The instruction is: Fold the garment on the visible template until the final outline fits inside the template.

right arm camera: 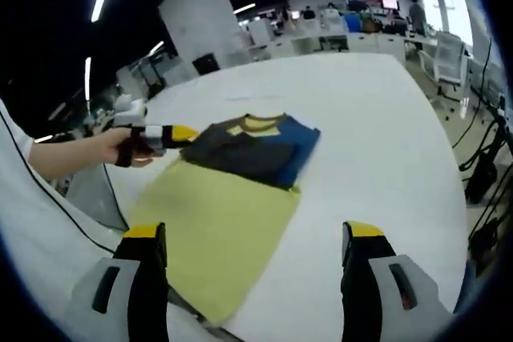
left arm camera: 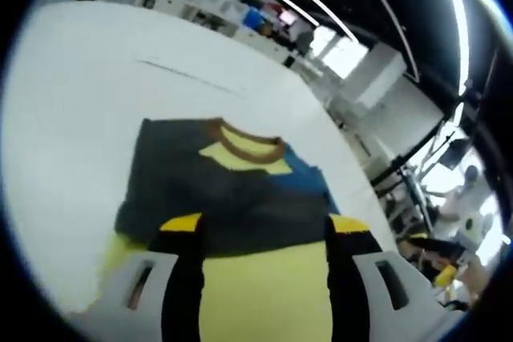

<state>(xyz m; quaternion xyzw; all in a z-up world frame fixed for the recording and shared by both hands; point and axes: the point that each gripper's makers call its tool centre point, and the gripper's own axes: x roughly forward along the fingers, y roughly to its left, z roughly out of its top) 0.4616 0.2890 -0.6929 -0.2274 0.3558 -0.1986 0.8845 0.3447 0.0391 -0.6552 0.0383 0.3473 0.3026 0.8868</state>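
Lying folded, dark garment (right arm camera: 252, 148) overlaps yellow template (right arm camera: 216, 234).

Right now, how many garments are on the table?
1: a folded dark shirt with a brown collar, lying on the far end of the yellow template on the white table. Nothing else seems hidden.

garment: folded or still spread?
Folded. The garment lies as a compact stacked rectangle, collar on top, at the far end of the yellow template; one blue edge seems to overhang the template's side.
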